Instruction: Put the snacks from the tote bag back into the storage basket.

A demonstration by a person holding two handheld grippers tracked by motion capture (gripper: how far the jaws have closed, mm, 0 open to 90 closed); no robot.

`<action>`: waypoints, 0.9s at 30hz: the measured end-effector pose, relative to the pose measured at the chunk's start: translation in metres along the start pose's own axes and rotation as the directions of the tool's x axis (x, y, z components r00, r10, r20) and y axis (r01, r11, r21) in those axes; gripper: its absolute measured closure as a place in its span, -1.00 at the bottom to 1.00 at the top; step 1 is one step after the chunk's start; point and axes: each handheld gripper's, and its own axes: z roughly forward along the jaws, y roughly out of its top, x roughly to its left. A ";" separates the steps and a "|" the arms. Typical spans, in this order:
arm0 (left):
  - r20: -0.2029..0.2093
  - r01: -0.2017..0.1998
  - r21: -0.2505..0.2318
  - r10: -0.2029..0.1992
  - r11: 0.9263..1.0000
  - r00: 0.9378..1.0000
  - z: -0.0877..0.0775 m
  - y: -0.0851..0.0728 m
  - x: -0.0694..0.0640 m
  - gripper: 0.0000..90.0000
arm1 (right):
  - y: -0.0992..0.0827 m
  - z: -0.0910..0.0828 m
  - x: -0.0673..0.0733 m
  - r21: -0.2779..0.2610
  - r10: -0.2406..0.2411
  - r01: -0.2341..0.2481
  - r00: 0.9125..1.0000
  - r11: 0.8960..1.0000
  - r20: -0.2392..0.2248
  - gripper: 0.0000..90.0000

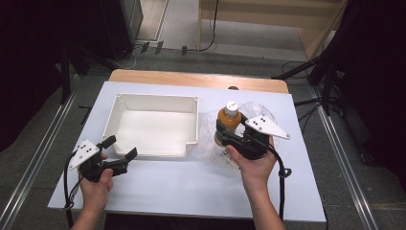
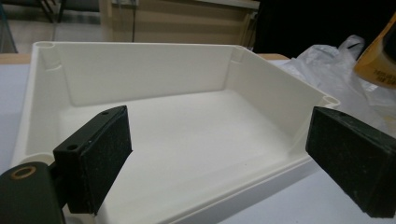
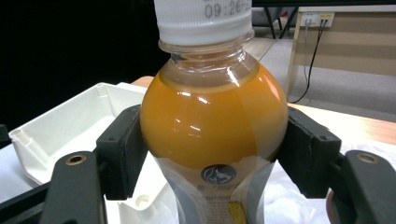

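Surface: your white surface sits on a wood-edged top, whose strip shows along the far edge.
Room: grey floor all round, metal rails on the floor left and right, dark curtains both sides, cables on the floor behind, pale wood furniture at the back.
Count: two claws, one tray, one bottle, one clear plastic bag.
Left claw: your left claw hovers over the surface at the tray's near-left corner, jaws spread wide with nothing between them. In the left gripper view the pads frame the tray's open inside.
Tray: white tray, left of centre, no contents seen, one corner notched at near right.
Bag: crumpled clear plastic bag lies right of the tray, under and behind the bottle.
Bottle: orange drink bottle, white cap, upright, just right of the tray's right wall.
Right claw: your right claw pinches the bottle; the right gripper view shows both pads pressed on the bottle at its orange shoulder, above the label.
Edges: tray's far wall near the surface's far edge; bottle well in from the right edge.
Open room: you have a broad bare strip along the near edge, between your hands, and a bare margin left of the tray.
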 end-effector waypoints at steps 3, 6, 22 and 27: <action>-0.006 0.006 -0.006 -0.006 1.000 1.000 -0.001 0.000 0.003 -0.84 | 0.003 0.004 0.004 -0.005 0.000 0.000 1.000 1.000 -0.005 -0.31; -0.015 0.000 -0.006 0.000 1.000 1.000 -0.002 0.000 0.004 -0.84 | 0.006 0.007 0.008 -0.011 -0.005 0.005 1.000 1.000 -0.005 -0.31; -0.028 0.038 -0.016 -0.038 0.999 0.999 -0.007 0.001 0.012 -0.84 | 0.008 0.034 0.019 -0.011 -0.015 0.014 1.000 1.000 -0.019 -0.31; -0.036 0.016 -0.006 -0.016 1.000 0.999 -0.006 0.000 0.011 -0.84 | 0.009 0.041 0.022 -0.013 -0.022 0.022 1.000 1.000 -0.015 -0.31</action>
